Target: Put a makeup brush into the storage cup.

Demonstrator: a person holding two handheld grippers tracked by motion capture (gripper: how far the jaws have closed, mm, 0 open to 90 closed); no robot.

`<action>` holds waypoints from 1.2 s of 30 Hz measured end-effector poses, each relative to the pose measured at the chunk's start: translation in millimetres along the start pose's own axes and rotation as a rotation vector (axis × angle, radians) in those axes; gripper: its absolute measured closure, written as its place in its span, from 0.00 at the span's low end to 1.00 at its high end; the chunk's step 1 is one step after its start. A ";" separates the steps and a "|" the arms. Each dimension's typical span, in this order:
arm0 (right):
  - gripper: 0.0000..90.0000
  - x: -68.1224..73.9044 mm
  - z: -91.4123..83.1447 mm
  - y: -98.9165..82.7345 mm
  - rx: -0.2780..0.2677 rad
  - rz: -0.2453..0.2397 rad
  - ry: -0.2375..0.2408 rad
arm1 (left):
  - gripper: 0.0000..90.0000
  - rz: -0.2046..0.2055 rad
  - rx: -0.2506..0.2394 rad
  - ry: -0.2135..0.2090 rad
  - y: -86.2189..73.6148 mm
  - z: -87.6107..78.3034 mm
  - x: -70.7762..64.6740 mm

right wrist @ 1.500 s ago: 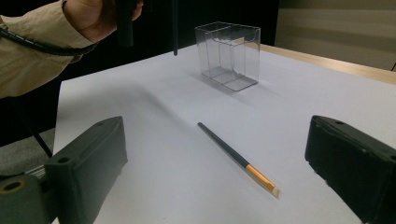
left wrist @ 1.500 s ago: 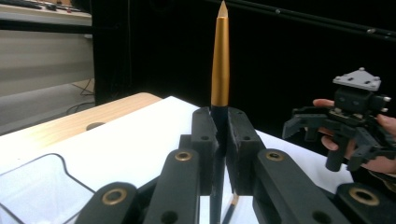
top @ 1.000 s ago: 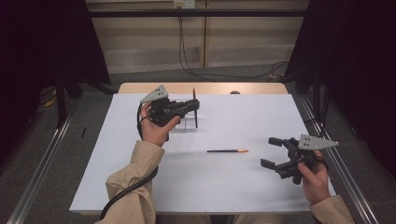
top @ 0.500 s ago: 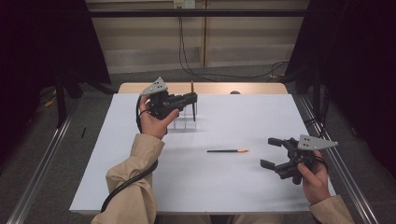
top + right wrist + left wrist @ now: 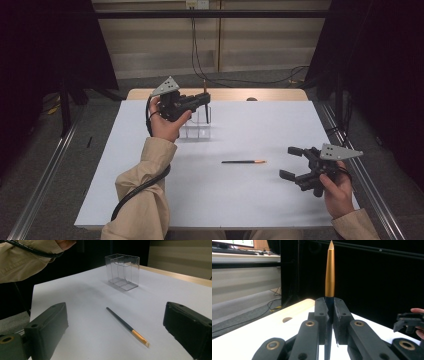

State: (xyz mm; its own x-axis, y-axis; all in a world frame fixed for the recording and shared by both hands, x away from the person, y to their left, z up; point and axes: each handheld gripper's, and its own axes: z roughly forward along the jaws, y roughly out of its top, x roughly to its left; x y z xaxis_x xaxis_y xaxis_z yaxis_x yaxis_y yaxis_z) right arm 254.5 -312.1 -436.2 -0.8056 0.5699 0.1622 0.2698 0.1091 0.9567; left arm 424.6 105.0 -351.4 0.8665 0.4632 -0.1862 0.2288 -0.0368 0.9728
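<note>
Holding a dark pencil (image 5: 330, 277) upright, my left fingers (image 5: 204, 98) are clenched on its shaft, with the golden-orange tipped end standing straight up above them in the left gripper view. In the high view that pencil hangs from my left fingers down into, or just above, a clear plastic box (image 5: 197, 125); I cannot tell whether its lower end touches the box floor. The box stands right under those fingers on the white surface (image 5: 250, 200), toward its far edge.

My right fingers (image 5: 291, 162) are released, spread wide with nothing between them, held low over the surface near its right edge. Just ahead of them, between the two black pads in the right gripper view, lies a second pencil (image 5: 126, 325), flat on the surface, its orange end toward my right fingers and its dark end pointing away at the box. It touches neither pad. Farther out beyond that pencil, the clear box (image 5: 122, 271) shows again, upright with an inner divider, well apart from my right fingers. Off to the far left of them my own tan sleeve (image 5: 27, 257) reaches across, a black cable running along it.
</note>
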 end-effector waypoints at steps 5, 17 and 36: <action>0.06 0.8 0.4 0.2 0.002 0.002 0.004 | 0.92 0.002 0.000 0.020 2.0 1.7 3.3; 0.06 -0.5 -1.0 0.3 -0.011 0.009 -0.001 | 0.92 0.010 0.015 0.068 4.6 6.2 10.0; 0.06 0.6 -1.1 0.8 -0.027 0.014 0.013 | 0.92 0.058 0.027 0.158 -4.0 15.6 19.4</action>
State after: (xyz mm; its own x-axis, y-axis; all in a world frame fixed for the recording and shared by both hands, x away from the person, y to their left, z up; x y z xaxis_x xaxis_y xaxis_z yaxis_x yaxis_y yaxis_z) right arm 253.6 -312.6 -435.1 -0.8087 0.5604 0.1789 0.2672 0.0791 0.9604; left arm 447.4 100.4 -361.0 0.7985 0.5929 -0.1039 0.1943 -0.0904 0.9768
